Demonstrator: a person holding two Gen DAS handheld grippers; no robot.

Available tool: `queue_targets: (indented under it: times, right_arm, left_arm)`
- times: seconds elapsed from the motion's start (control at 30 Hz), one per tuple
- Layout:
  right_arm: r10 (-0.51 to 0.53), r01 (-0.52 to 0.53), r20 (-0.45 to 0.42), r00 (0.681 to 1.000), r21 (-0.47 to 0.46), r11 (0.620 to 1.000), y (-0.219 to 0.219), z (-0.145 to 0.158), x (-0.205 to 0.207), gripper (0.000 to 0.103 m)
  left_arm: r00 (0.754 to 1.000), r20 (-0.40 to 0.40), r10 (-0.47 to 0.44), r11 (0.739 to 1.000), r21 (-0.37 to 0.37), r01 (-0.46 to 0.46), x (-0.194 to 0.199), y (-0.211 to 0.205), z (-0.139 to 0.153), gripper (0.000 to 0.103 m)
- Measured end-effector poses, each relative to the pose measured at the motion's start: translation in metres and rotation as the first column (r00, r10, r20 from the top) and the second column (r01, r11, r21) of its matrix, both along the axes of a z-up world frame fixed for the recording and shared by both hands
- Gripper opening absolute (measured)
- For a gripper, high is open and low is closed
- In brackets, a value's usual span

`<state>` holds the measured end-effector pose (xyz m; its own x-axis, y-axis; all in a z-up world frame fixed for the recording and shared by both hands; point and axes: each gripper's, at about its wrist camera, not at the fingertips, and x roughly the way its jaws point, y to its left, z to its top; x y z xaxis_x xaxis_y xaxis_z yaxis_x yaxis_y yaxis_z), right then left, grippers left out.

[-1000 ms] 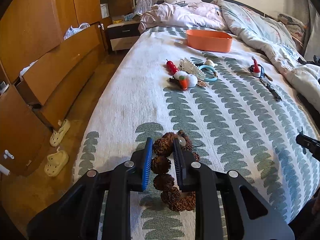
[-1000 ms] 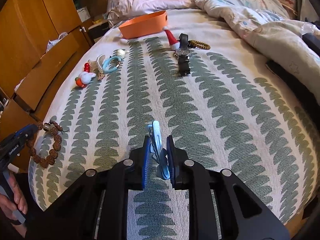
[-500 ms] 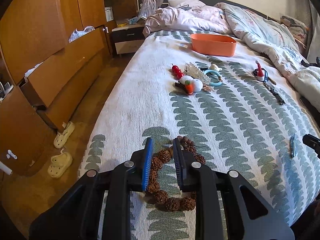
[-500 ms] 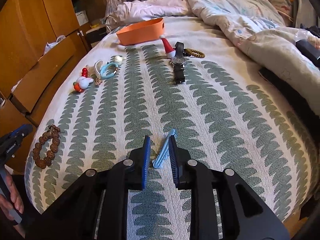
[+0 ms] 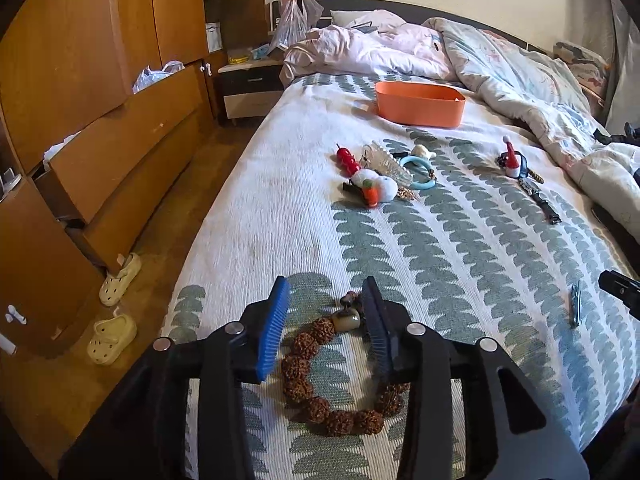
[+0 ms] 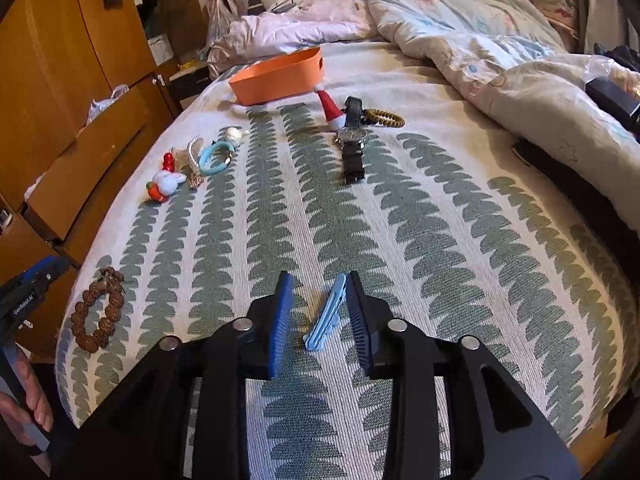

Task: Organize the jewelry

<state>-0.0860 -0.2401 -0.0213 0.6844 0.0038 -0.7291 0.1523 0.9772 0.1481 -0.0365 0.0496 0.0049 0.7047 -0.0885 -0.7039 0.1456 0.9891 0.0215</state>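
While lying flat on the leaf-patterned bed cover [image 5: 460, 240], brown bead bracelet [image 5: 320, 384] sitting near the left edge, ringed loosely by the left gripper [image 5: 326, 322], spread wide, touching nothing clearly. Further right, resting near the front edge, pale blue hair clip [image 6: 326, 314] lying between the parted pads of the right gripper [image 6: 320, 316], leaning close to the right pad. Far off, sitting by the pillows, orange tray [image 6: 280, 76]; just near it, black watch [image 6: 352, 148].
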Motion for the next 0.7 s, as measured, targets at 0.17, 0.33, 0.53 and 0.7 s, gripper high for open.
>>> queue_targets:
  times: [0.17, 0.33, 0.53, 0.7]
  right_arm:
    - [-0.023, 0.023, 0.029, 0.999, 0.019, 1.0, -0.009, 0.008, 0.002, 0.047]
    - [-0.03, 0.03, 0.031, 0.999, 0.013, 0.999, -0.013, 0.01, 0.006, 0.048]
    - [-0.023, 0.023, 0.015, 1.0, 0.019, 1.0, -0.012, 0.004, 0.017, 0.049]
    - [0.008, -0.008, 0.034, 0.999, -0.004, 1.0, -0.006, 0.011, 0.034, 0.049]
  left_arm:
    - [1.0, 0.002, 0.004, 1.0, -0.006, -0.004, 0.005, 0.003, 0.001, 0.047]
    - [1.0, 0.012, 0.007, 1.0, 0.0, -0.007, 0.009, 0.004, 0.003, 0.053]
    - [1.0, 0.023, 0.006, 1.0, 0.019, -0.006, 0.024, -0.005, 0.009, 0.066]
    - [1.0, -0.002, -0.004, 1.0, 0.017, 0.004, 0.048, -0.015, 0.014, 0.068]
